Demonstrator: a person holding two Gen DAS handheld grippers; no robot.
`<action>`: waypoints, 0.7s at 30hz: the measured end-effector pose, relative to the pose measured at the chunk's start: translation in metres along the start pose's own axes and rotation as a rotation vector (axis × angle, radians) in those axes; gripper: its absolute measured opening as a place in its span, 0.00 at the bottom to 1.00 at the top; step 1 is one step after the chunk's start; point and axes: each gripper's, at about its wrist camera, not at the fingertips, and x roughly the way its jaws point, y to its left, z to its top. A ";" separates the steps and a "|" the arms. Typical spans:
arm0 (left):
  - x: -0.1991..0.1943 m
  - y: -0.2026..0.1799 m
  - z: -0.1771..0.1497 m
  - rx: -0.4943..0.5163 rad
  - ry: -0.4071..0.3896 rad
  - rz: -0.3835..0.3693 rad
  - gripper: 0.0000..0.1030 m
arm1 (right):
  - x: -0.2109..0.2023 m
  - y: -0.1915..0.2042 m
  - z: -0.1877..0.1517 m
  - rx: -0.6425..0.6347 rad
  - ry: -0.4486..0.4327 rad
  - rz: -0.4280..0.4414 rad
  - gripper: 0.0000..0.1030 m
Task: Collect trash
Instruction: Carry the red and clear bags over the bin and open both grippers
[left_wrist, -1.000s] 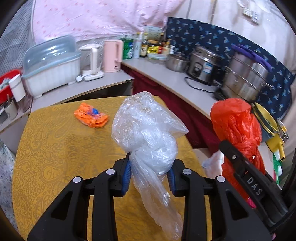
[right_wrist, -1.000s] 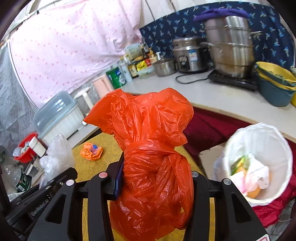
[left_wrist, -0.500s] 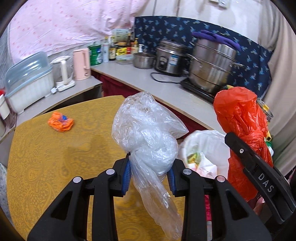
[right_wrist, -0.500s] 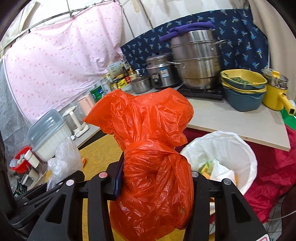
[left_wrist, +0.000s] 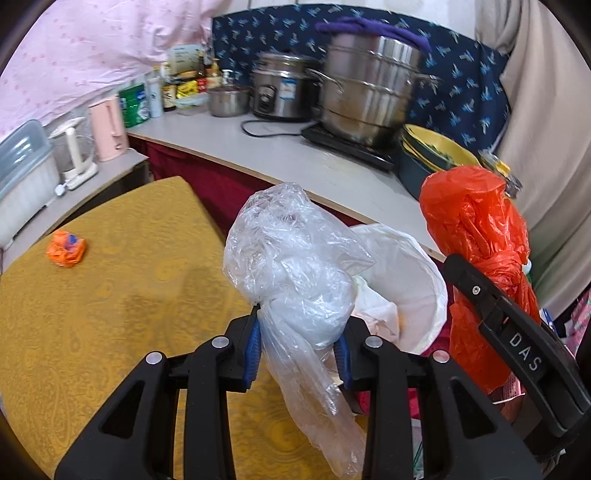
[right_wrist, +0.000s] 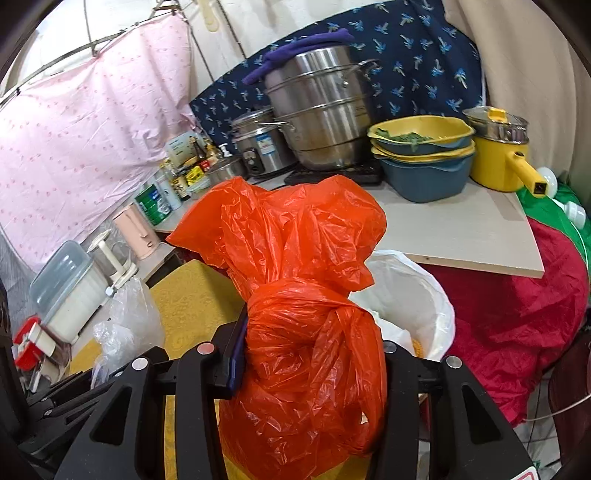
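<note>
Right wrist view: yellow patterned desk (right_wrist: 192, 295), then white-lined round bin (right_wrist: 417, 295) beside it — the drop-off step. Right tool (right_wrist: 310, 354) clenches a knotted orange plastic bag (right_wrist: 306, 295); left tool (left_wrist: 299, 347) clenches a crumpled clear plastic bag (left_wrist: 291, 258). Next — centre over the bin, release.

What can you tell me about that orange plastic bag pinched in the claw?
The orange bag is thin, crinkly, glossy plastic, knotted around its middle so the top flares into loose folds while the lower part bulges as if stuffed. It stands roughly upright, squeezed from both sides by the right claw, clear of the yellow table. Just behind it sits the white-lined bin, already holding some trash. From the left view it appears taller and narrower.
</note>
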 end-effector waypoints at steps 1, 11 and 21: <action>0.004 -0.005 -0.001 0.006 0.006 -0.005 0.30 | 0.002 -0.006 0.000 0.009 0.003 -0.006 0.41; 0.050 -0.038 -0.001 0.059 0.072 -0.012 0.30 | 0.033 -0.050 -0.001 0.061 0.036 -0.044 0.41; 0.117 -0.060 -0.004 0.107 0.171 -0.013 0.31 | 0.081 -0.076 0.002 0.081 0.086 -0.071 0.42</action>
